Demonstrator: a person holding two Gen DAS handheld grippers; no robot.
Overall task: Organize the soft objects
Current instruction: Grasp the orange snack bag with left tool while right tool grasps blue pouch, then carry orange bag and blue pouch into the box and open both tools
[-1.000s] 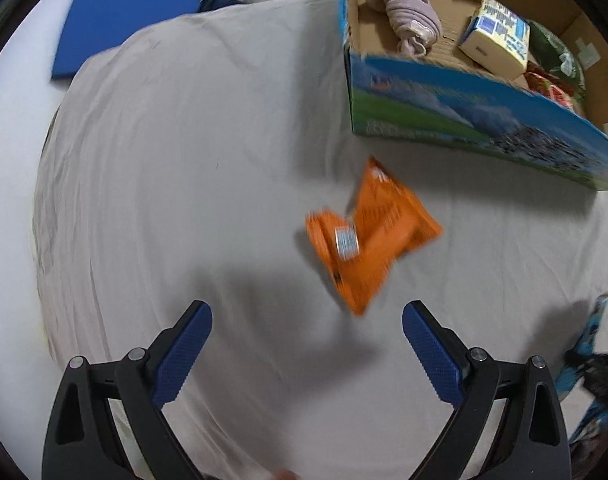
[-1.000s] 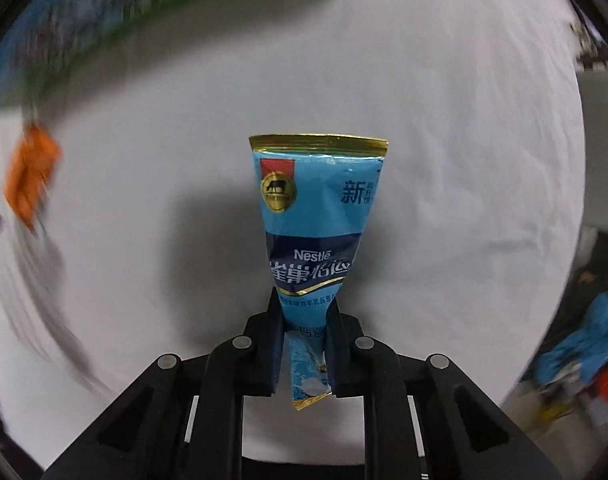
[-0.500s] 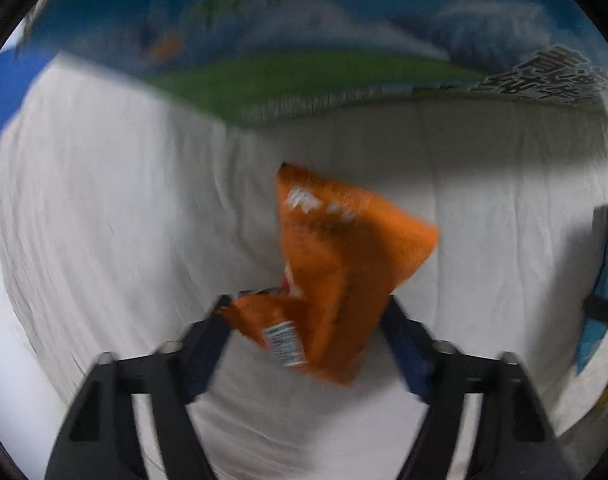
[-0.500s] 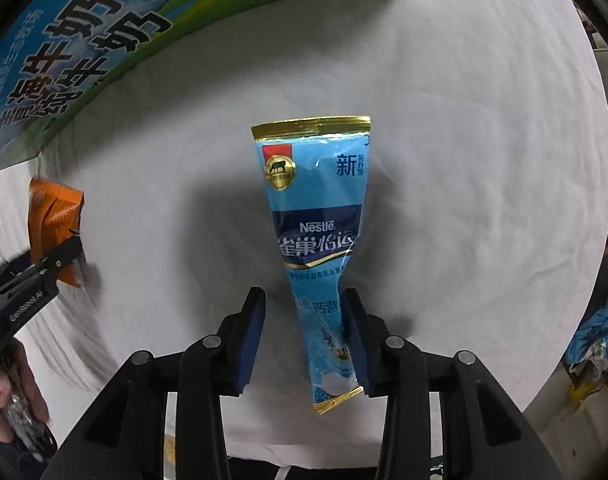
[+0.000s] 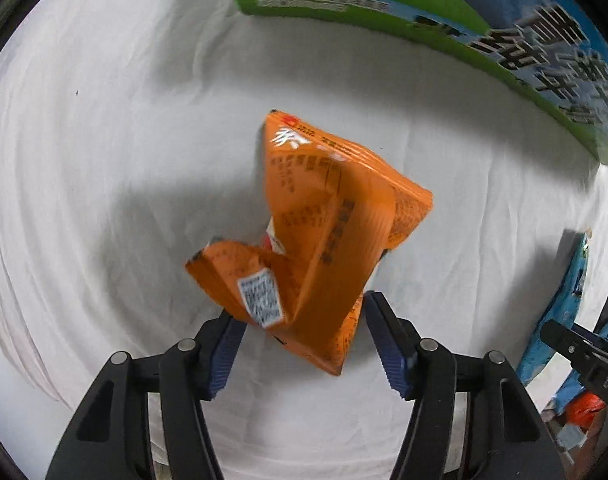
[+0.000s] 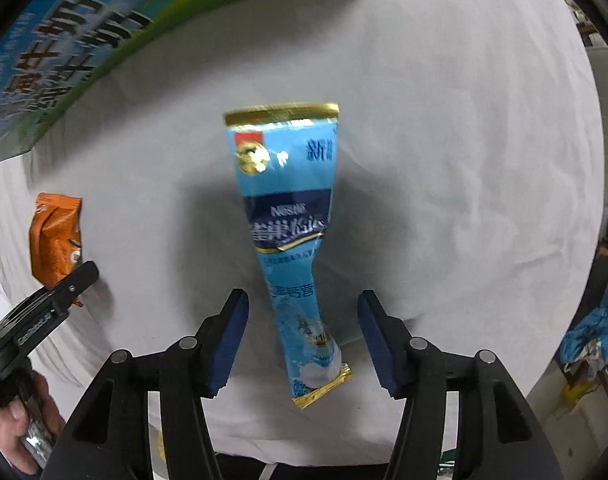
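Over on the left, the left gripper (image 5: 302,330) has its blue pads pressed against a crumpled orange snack packet (image 5: 320,240), lifted off the white cloth (image 5: 104,160) and sticking up toward the green and blue carton (image 5: 484,28) behind. Further right, the right gripper (image 6: 302,336) has its fingers spread apart, touching nothing; a long blue milk-powder sachet (image 6: 290,220) with gold ends lies flat on the cloth between them, its lower end nearest the camera.
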